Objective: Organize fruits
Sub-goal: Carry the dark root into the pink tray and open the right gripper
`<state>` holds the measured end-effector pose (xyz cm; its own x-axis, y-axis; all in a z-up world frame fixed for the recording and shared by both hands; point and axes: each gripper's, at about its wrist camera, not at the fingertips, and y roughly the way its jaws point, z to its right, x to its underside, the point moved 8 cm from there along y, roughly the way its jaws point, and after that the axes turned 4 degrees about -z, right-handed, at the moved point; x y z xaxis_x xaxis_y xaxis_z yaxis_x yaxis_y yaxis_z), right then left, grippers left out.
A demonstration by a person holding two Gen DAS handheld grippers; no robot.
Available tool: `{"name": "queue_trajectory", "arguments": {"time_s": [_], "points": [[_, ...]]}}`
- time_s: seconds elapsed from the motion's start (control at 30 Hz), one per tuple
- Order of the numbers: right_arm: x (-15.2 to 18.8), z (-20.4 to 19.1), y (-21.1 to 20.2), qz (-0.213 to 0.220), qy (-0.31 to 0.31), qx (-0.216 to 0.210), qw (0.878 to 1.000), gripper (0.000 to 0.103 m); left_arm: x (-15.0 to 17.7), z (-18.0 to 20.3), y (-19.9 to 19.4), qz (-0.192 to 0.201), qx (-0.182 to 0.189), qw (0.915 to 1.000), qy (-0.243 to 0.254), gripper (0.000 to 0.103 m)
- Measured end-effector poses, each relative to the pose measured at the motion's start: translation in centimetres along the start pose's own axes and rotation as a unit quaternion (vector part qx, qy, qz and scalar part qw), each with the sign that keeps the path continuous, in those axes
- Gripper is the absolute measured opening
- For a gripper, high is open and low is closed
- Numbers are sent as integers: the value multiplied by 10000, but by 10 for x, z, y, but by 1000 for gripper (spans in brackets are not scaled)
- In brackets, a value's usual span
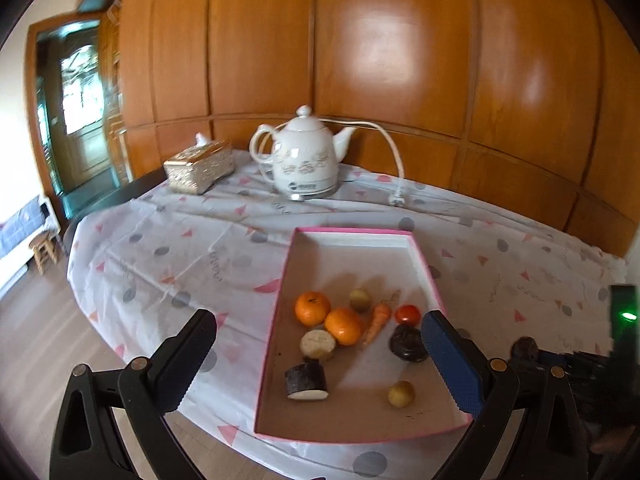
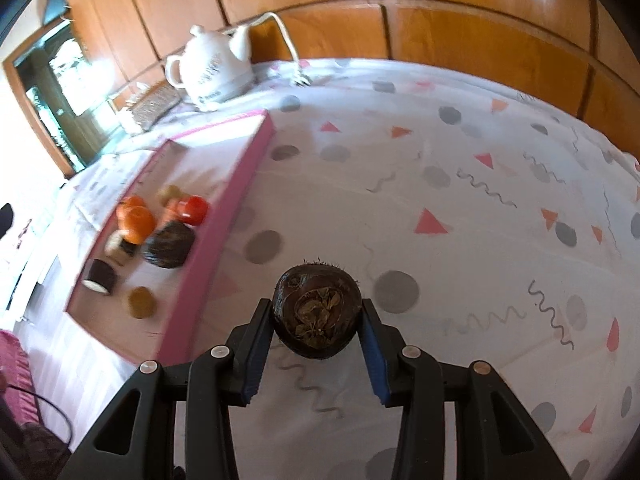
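A dark brown, rough-skinned round fruit (image 2: 316,311) is pinched between the jaws of the right gripper (image 2: 318,318), above the white patterned cloth on the worktop (image 2: 460,208). The left gripper (image 1: 320,354) is seen with jaws spread, empty, before the pink-rimmed shallow cardboard tray (image 1: 280,312) of produce. Farther off, a white ceramic kettle (image 1: 306,156) is backed by orange wood panelling (image 1: 400,40).

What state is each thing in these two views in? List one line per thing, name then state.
Left gripper: open, empty.
Right gripper: shut on dark round fruit.
Pink tray: open-topped, partly filled.
Two oranges: resting in the tray, touching.
Carrot: lying flat in the tray.
Kettle: upright, lid on.
Kettle plug: unplugged, on the cloth.
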<state>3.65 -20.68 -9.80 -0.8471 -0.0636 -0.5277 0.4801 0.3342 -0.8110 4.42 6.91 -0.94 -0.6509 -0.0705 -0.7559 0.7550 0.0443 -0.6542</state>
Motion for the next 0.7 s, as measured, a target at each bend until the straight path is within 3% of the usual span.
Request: {"name": "queue_trajectory", "arguments": {"time_s": [0.27,0.4,0.6,0.7], "points": [[-17,-44,-12,78,-363,-322,9988,43,7,-22,19,-201,-136,9996,-130,103],[-33,-77,-9,30,-666,-502,9965,43,12,-43,29,-287,-59,9979,-584,103],[-45,-139,18,-254,-1278,-820,9881,43,17,-75,44,-482,1,9921,-1162,103],[-40,-161,39,-541,-1553,-886,9824,43,18,-83,45,-421,-148,9923,-1152,103]]}}
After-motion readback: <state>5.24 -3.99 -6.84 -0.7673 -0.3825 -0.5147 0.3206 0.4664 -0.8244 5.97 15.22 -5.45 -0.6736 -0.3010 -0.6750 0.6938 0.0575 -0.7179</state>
